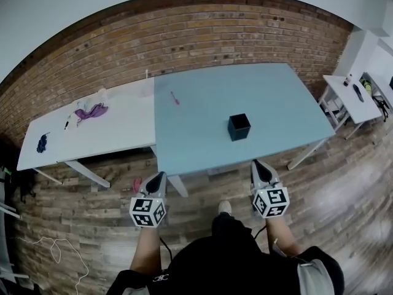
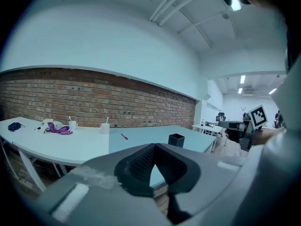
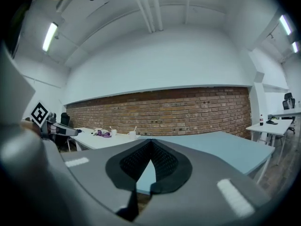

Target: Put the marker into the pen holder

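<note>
Head view first. I have both tools held short of the near edge of the blue table (image 1: pixel 202 137), over the wood floor (image 1: pixel 344 183). The left tool (image 1: pixel 157 178) is toward the table's near left corner and the right tool (image 1: pixel 258 166) further right. The marker (image 1: pixel 175 98), small and red, lies flat on the far left part of the blue table. The pen holder (image 1: pixel 239 126), a dark open-topped box, stands upright nearer and to the right of it, well apart. Neither tool is near either of them. A white table (image 1: pixel 116 131) butts against the blue one on the left and carries a purple cloth (image 1: pixel 91 110). A brick wall (image 1: pixel 202 35) runs behind both.

Left gripper view: the jaws are closed tip to tip with nothing between them (only a slit of table shows behind the pads). Beyond them I see the marker on the blue top and the pen holder to its right. A white cup (image 2: pixel 104 127) stands on the white table, near where the two tables meet.

Right gripper view: these jaws are also pressed together and empty. The blue table stretches off to the right, and the cloth and cup sit far off on the left. I cannot make out the marker or holder here.
</note>
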Tool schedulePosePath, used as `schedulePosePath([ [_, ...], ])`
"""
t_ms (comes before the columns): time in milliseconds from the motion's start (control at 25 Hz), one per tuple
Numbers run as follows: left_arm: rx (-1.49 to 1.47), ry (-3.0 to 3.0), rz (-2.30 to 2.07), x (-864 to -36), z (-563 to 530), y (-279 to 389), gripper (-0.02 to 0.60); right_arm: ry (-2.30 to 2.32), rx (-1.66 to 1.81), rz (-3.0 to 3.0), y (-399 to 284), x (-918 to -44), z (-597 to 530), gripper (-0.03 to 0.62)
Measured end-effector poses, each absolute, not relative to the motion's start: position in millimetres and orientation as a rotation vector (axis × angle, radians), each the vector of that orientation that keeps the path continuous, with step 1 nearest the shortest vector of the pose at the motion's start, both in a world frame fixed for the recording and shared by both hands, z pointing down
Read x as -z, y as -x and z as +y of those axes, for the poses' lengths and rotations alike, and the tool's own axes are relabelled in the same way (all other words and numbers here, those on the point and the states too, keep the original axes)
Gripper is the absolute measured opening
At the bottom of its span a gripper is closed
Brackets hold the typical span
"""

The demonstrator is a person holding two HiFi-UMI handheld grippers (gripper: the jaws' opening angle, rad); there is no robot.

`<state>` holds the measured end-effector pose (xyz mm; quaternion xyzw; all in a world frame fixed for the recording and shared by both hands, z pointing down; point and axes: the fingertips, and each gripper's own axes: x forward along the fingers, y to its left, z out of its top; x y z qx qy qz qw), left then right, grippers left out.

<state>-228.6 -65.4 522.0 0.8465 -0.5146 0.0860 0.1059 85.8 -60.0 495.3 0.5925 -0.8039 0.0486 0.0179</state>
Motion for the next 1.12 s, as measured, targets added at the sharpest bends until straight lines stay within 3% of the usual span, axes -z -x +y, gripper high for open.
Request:
schedulePosePath([
  [600,-0.310,-2.407,-1.693,-487.2,-238.7,150.5,0.005,-1.724,-0.131,-2.620,-165.8,-455.6,-237.0,0.005],
  [1120,-0.384,-2.280,-1.658,-526.2,-320.5,149.9,0.005,-1.736,-0.148,-2.599,-190.8,-452.4,-289.9,0.005],
])
